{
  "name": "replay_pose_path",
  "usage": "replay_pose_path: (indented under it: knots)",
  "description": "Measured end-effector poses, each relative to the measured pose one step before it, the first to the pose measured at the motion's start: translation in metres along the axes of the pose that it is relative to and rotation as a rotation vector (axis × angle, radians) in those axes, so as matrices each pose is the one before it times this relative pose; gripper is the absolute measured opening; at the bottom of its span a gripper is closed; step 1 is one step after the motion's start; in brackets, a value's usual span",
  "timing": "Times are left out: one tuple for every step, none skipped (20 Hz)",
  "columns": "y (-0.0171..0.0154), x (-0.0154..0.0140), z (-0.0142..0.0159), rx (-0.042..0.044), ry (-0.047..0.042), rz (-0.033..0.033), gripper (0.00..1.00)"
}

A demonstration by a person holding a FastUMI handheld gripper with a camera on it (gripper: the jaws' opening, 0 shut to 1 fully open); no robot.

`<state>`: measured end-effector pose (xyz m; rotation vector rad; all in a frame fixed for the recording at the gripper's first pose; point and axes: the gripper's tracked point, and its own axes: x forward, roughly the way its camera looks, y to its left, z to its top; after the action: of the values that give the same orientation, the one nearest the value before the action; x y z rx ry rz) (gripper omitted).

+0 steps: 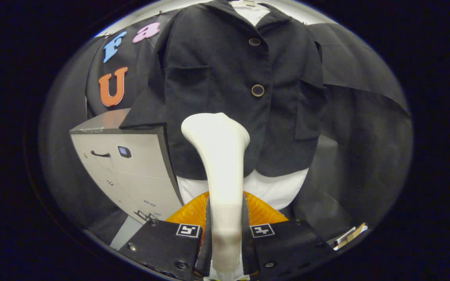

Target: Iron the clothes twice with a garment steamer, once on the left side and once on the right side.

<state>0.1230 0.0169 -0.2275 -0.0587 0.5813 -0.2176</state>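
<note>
A black buttoned jacket hangs over a white shirt straight ahead, on a form with an orange base. My gripper is shut on the handle of a white garment steamer. The steamer rises between the fingers, and its flared head sits in front of the jacket's lower left panel, just left of the button line. Whether the head touches the cloth cannot be told.
A grey cabinet with a dark top stands to the left, its corner under the jacket's left sleeve. Black cloth covers the booth wall behind and to the right. Some light paper or card lies low on the right.
</note>
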Motion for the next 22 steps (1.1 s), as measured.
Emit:
replay_pose_path:
  knots:
    - [-0.00102, 0.00179, -0.01243, 0.00525, 0.02388, -0.00196, 0.33]
    - [-0.00156, 0.00074, -0.01146, 0.00565, 0.02077, -0.00109, 0.33]
    - [-0.00354, -0.00004, -0.00773, 0.00215, 0.01739, -0.00215, 0.33]
    - [-0.00244, 0.00076, -0.00755, -0.00031, 0.01382, -0.00370, 0.33]
    - [-0.00154, 0.00002, -0.00641, -0.00147, 0.01016, -0.00346, 0.33]
    - [-0.00080, 0.00067, -0.00377, 0.00185, 0.00717, -0.00270, 0.33]
    - [0.00087, 0.00086, -0.00173, 0.00558, 0.00650, -0.00107, 0.33]
    - [0.00050, -0.00214, 0.00018, 0.00991, 0.00301, 0.00119, 0.33]
    - [-0.00050, -0.00356, 0.00144, 0.01010, -0.00208, 0.00203, 0.33]
    - [0.00014, -0.00459, 0.00396, 0.00692, -0.00896, 0.00368, 0.33]
    - [-0.00005, -0.00626, 0.00501, 0.00754, -0.01428, 0.00562, 0.33]
    - [-0.00037, -0.00786, 0.00802, 0.01082, -0.01760, 0.00572, 0.33]
    - [-0.00157, -0.00816, 0.00879, 0.01371, -0.01850, 0.00444, 0.34]
    - [-0.00217, -0.00924, 0.01109, 0.01487, -0.02244, 0.00409, 0.34]
    - [-0.00378, -0.00958, 0.01131, 0.01116, -0.02498, 0.00066, 0.34]
    - [-0.00484, -0.00977, 0.01416, 0.01117, -0.03154, -0.00147, 0.33]
    - [-0.00589, -0.01032, 0.01367, 0.01188, -0.03190, -0.00456, 0.33]
    - [-0.00650, -0.00895, 0.01388, 0.01387, -0.03125, -0.00677, 0.33]
    - [-0.00741, -0.00975, 0.01498, 0.01372, -0.02772, -0.00943, 0.33]
    - [-0.00773, -0.00980, 0.01477, 0.01233, -0.02672, -0.00553, 0.33]
    - [-0.00627, -0.00952, 0.01471, 0.00996, -0.02946, -0.00433, 0.33]
    - [-0.00708, -0.00769, 0.01654, 0.00586, -0.03194, -0.00285, 0.33]
